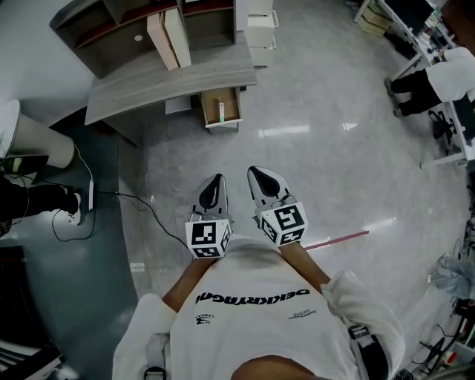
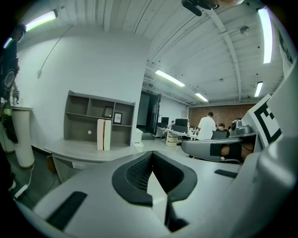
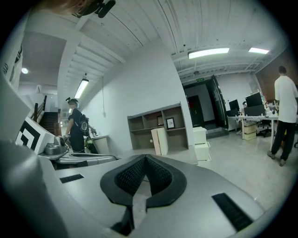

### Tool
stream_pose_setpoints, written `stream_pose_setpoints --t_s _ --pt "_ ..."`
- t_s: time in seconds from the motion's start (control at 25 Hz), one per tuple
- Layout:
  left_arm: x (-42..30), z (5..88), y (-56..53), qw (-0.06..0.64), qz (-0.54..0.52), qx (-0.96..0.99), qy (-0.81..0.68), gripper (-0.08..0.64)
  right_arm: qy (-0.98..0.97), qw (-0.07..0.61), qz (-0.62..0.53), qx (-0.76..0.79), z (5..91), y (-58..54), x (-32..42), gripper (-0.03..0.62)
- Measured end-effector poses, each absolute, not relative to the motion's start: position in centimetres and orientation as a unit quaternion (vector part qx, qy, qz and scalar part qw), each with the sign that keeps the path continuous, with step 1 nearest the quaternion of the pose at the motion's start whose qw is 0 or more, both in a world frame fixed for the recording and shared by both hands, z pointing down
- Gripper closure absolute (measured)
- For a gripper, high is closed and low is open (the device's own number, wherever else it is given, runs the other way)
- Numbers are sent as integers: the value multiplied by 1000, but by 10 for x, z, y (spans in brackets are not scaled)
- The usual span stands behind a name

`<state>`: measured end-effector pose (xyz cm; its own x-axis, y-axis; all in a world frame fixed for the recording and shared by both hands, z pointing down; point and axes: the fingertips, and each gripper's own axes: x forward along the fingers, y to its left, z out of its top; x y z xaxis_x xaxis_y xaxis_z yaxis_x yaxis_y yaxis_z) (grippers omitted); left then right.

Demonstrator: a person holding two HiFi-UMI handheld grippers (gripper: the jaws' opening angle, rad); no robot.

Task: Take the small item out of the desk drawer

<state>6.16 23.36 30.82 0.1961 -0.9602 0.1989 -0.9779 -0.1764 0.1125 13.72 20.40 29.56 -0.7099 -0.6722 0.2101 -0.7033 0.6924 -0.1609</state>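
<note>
The grey curved desk [image 1: 148, 82] stands far ahead of me. Its wooden drawer [image 1: 223, 106] is pulled open towards me. A small white and green item [image 1: 221, 111] lies inside it. My left gripper [image 1: 218, 179] and right gripper [image 1: 254, 171] are held side by side in front of my chest, well short of the drawer, pointing at the desk. Both are shut with nothing between the pads. The left gripper view shows the closed left gripper [image 2: 151, 156] with the desk [image 2: 88, 152] beyond it. In the right gripper view the right gripper [image 3: 145, 159] is shut too.
On the desk stand a shelf unit [image 1: 119, 18] and two upright pale folders [image 1: 169, 37]. A white drawer cabinet [image 1: 260, 30] is behind it. A cable [image 1: 133, 200] trails on the floor at left, a pink rod [image 1: 338, 239] at right. A seated person [image 1: 438, 78] is far right.
</note>
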Motion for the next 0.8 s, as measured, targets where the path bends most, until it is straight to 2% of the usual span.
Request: stream_pose_setpoints --t_s 0.44,0.8 --pt "-15 290 94 112 52 785 -607 545 -905 65 122 402 273 67 61 561" --pt "-61 289 0 113 62 815 -565 545 -892 93 121 426 281 -20 6 560"
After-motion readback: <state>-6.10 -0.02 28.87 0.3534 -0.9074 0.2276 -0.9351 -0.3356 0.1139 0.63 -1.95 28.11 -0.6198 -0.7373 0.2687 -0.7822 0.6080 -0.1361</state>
